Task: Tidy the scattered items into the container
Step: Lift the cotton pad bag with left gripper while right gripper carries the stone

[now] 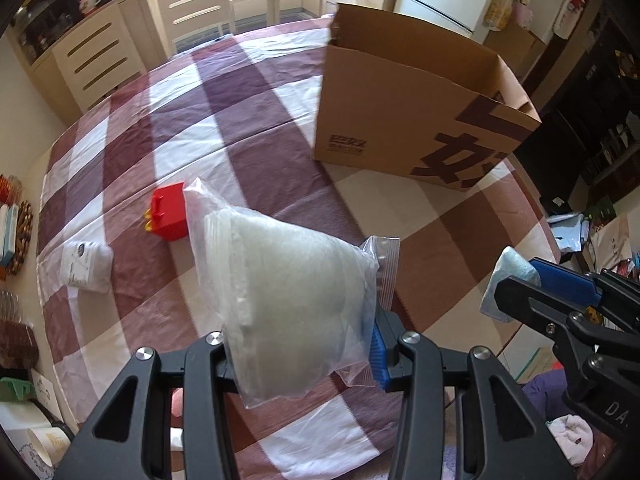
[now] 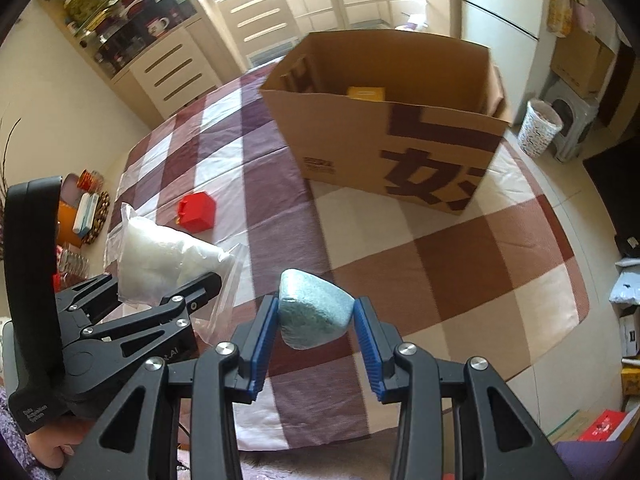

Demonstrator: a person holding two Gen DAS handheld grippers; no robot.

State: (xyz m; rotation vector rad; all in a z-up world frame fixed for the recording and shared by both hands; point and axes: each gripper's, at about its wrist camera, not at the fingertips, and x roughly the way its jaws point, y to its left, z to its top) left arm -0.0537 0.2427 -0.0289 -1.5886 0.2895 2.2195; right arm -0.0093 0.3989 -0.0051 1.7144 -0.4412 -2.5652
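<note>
1. Step in hand, as judged: carrying two items at once towards the cardboard box (image 2: 384,120), both lifted clear of the checked tablecloth (image 1: 248,92).
2. Left gripper (image 1: 304,344): closed narrowly on a clear plastic bag (image 1: 288,280) of white stuff, gripped near its lower end, the bag sticking out over the near part of the table.
3. Right gripper (image 2: 316,316): pinched on a pale blue sponge (image 2: 314,312), blue pads pressing either side, nearly closed around it.
4. Box: upright at the far right of the table, top open, flaps up, well apart from both grippers; something yellow (image 2: 366,93) already inside.
5. Left behind on the cloth: a small red box (image 1: 168,216) and a white packet (image 1: 89,266), at the near left, beyond the bag.
6. Next move, as a judgement: lift both loads above the near rim of the box, carry them over the opening, then release inside. Rim stands high, so height needed first. Floppy bag likely to snag on the near wall if brought in low.
7. After that, back to the near left for the remaining two things.
</note>
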